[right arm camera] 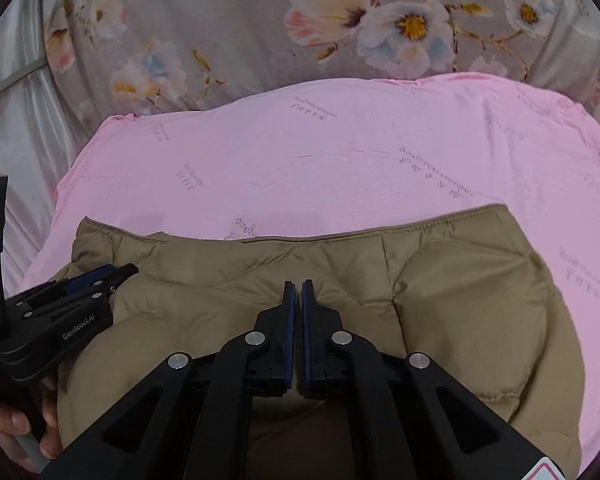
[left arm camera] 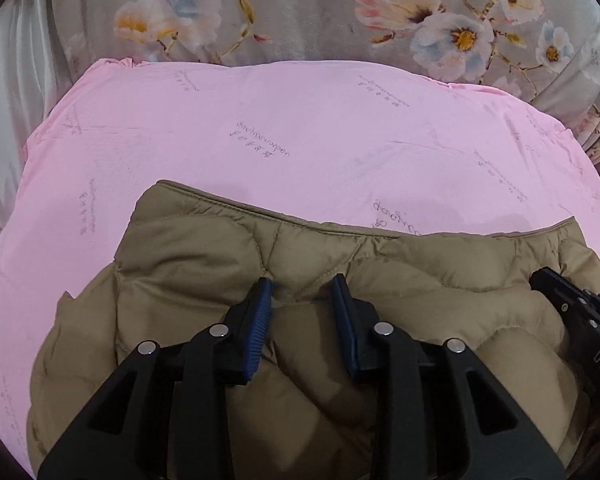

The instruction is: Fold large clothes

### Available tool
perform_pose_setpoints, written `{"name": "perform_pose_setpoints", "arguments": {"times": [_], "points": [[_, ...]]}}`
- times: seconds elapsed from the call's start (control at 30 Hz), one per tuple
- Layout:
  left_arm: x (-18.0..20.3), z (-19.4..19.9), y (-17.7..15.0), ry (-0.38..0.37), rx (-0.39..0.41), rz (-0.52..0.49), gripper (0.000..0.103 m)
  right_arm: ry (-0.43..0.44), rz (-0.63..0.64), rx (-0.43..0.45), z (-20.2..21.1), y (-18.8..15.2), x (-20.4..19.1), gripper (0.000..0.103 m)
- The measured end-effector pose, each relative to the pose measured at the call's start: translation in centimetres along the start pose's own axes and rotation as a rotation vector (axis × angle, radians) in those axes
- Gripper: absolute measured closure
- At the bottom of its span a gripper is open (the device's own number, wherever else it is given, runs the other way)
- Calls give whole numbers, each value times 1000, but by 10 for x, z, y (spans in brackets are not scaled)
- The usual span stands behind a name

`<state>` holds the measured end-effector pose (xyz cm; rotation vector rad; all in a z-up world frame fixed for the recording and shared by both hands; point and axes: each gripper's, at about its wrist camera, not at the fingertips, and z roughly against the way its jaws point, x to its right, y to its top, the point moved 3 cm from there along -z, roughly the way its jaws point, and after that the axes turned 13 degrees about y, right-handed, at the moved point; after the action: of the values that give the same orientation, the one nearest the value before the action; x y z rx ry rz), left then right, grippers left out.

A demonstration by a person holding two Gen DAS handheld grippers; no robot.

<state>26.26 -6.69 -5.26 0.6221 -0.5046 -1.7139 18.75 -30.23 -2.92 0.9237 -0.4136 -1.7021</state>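
A tan quilted puffer jacket (left arm camera: 204, 248) lies bunched on a pink sheet (left arm camera: 260, 128); it also shows in the right wrist view (right arm camera: 460, 280). My left gripper (left arm camera: 302, 284) hovers open over the jacket's middle, its blue pads apart with nothing between them. My right gripper (right arm camera: 298, 284) has its pads nearly together over the jacket; no fabric shows between the tips. The right gripper shows at the right edge of the left wrist view (left arm camera: 572, 312), and the left gripper at the left of the right wrist view (right arm camera: 96, 280).
A grey floral quilt (left arm camera: 300, 12) lies behind the pink sheet, also in the right wrist view (right arm camera: 260, 28). White satin fabric (left arm camera: 8, 92) is at the far left. A hand (right arm camera: 16, 428) holds the left gripper's handle.
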Motion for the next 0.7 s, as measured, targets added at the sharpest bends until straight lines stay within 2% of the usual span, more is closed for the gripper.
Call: {"name": "perform_pose_setpoints", "arguments": {"times": [0.23, 0.7], "points": [[8, -5, -7, 46, 50, -10, 72, -25, 9, 1, -13, -5, 0, 103], [12, -11, -11, 81, 57, -30, 72, -43, 22, -18, -20, -7, 0, 103]]}}
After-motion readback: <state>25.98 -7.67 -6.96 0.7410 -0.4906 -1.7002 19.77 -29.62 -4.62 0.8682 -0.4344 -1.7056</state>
